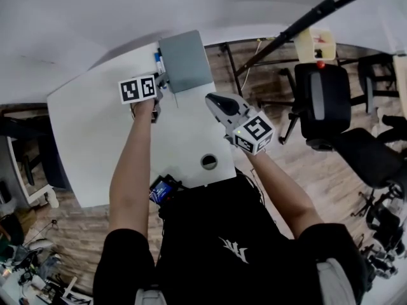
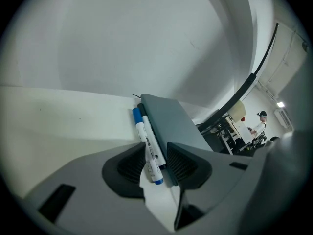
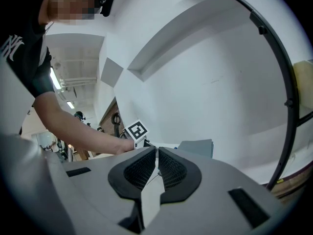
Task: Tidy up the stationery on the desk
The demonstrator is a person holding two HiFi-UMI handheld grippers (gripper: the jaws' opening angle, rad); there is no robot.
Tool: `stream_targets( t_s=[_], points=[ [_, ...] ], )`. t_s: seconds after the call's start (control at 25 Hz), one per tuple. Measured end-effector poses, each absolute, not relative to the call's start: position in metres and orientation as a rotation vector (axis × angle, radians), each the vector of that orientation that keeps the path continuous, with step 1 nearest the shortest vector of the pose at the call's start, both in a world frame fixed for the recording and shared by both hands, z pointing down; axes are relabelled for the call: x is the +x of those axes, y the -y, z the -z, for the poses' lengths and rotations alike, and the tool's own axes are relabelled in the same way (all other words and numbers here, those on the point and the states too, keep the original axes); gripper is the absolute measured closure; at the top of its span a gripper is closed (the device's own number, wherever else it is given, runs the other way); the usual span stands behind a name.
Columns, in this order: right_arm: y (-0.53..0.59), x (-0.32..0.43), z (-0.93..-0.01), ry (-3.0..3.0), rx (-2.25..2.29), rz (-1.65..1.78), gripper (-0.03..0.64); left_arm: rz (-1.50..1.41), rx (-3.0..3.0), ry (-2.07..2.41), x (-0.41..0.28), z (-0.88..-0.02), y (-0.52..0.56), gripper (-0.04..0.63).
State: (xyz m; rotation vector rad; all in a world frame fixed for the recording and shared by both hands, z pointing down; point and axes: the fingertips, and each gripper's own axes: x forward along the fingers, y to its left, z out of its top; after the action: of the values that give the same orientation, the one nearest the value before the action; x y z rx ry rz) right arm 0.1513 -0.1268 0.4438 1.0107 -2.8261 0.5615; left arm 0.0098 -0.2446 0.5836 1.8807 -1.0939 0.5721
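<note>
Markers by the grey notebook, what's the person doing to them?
A person is tidying a white desk with two handheld grippers. The left gripper has its fingers apart around two markers that lie beside a grey notebook. The right gripper is shut and empty, hovering over the desk's right side.

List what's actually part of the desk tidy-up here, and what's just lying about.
Job:
- two markers, side by side along the notebook
- grey notebook
- left tongs, open, marker ends between them

Lying about:
- right tongs, shut, empty, off the desk
- desk cable hole
- office chair
</note>
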Motion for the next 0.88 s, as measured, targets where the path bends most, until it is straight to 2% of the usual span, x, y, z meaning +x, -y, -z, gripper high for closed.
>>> stream_targets(
  t_s=[0.28, 0.4, 0.52, 0.68, 0.88],
  points=[
    [0.125, 0.151, -0.428, 2.863, 1.017, -0.518, 0.577, -0.518, 2.006, 1.139, 0.003, -0.536, 0.233, 0.463],
    [0.119, 0.151, -0.41, 2.902, 0.993, -0.476, 0.577, -0.385, 2.17, 1.156, 0.004, -0.478, 0.215, 0.556],
    [0.106, 0.15, -0.385, 2.952, 0.932, -0.399, 0.577, -0.268, 2.337, 1.141, 0.004, -0.422, 0.185, 0.588],
    [0.091, 0.14, -0.349, 3.01, 0.904, -0.297, 0.578, -0.023, 2.544, 1.016, -0.008, -0.333, 0.147, 0.594],
    [0.047, 0.124, -0.298, 3.141, 0.98, -0.353, 0.577, 0.283, 2.674, 0.848, -0.048, -0.25, 0.07, 0.594]
  ],
)
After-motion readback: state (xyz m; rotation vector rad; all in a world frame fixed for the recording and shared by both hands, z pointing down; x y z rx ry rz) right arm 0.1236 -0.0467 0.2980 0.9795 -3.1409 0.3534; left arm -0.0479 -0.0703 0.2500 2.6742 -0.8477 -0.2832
